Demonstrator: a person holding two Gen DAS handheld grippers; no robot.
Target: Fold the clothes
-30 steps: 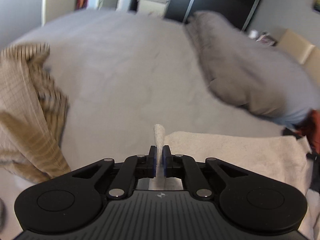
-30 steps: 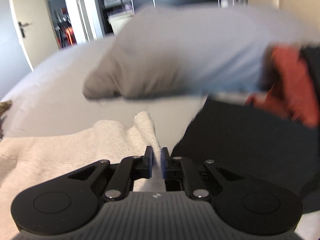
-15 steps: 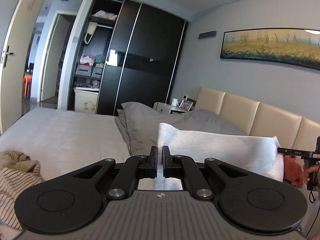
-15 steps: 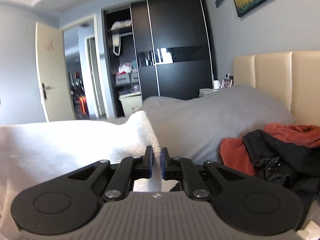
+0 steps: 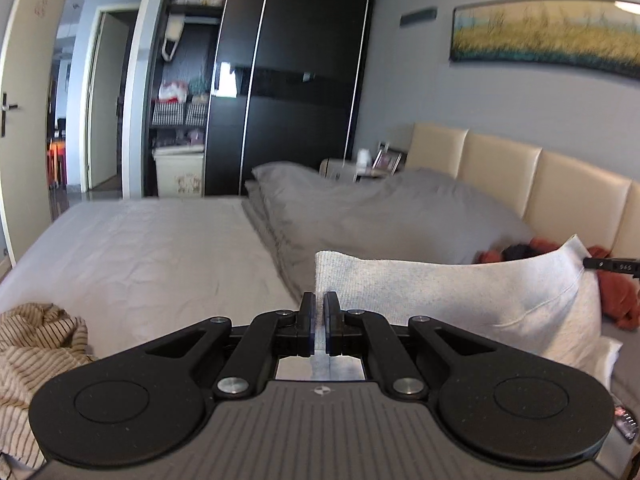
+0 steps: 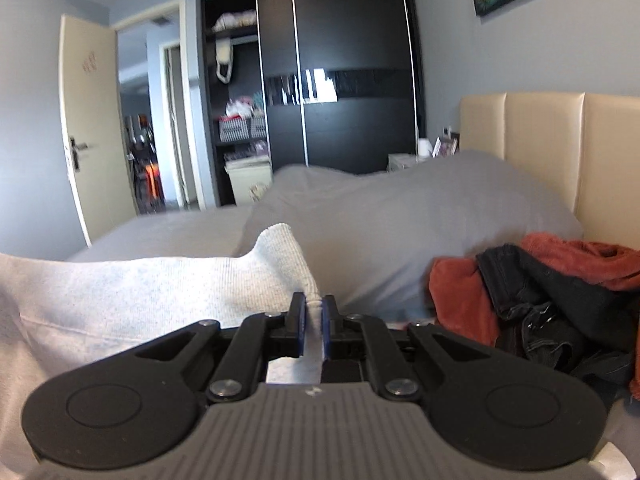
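A white knit garment (image 5: 460,292) hangs stretched in the air above the bed, held at two ends. My left gripper (image 5: 319,300) is shut on one ribbed corner of it, the cloth running off to the right. In the right wrist view my right gripper (image 6: 314,304) is shut on the other ribbed corner of the white garment (image 6: 140,284), which spreads away to the left. The tip of the right gripper (image 5: 612,265) shows at the far edge of the left wrist view. What hangs below the grippers is hidden.
A striped beige garment (image 5: 36,344) lies crumpled at the left on the grey bed (image 5: 152,248). Grey pillows (image 6: 400,232) lean by the cream headboard (image 6: 560,144). A heap of rust-red and black clothes (image 6: 540,292) sits at the right. A black wardrobe (image 5: 296,80) stands behind.
Both grippers have risen from the bed with the white garment, lifting it off the sheet. The views now look level across the room, and the cloth hangs taut between the two grips.
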